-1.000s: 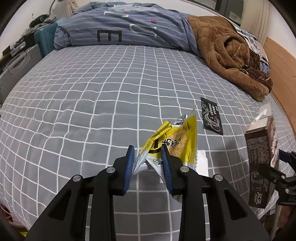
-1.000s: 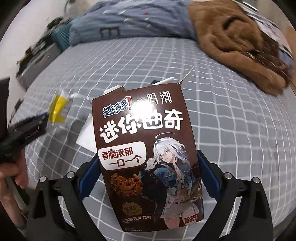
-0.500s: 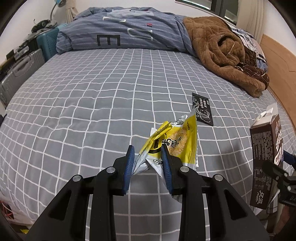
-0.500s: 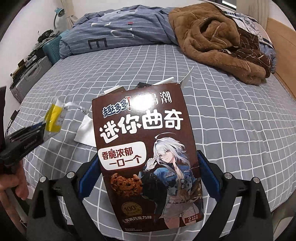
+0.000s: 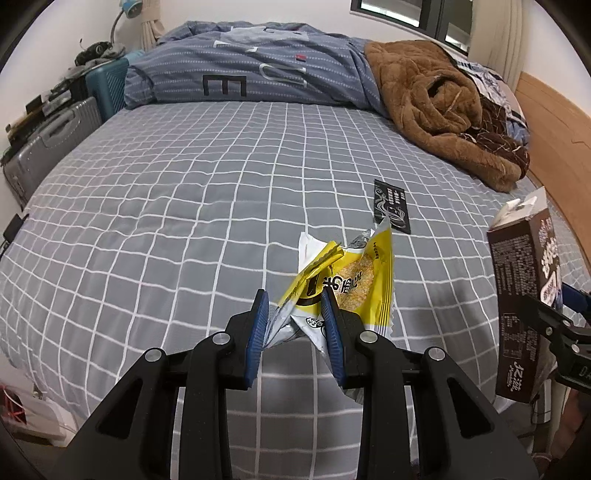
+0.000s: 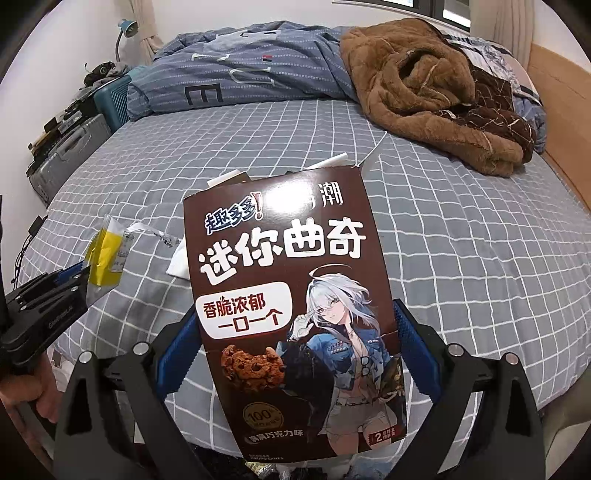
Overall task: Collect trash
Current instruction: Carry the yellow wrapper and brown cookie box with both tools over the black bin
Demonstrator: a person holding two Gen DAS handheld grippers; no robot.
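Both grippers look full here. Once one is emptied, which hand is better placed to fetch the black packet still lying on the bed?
Probably left. The black packet lies just beyond the left gripper and its yellow snack wrapper. In the right view the brown cookie box in the right gripper hides it.

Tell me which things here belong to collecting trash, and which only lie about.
Trash: yellow wrapper in left gripper; cookie box in right gripper; black packet; white paper.
Lying about: duvet, brown blanket, suitcases, lamp.
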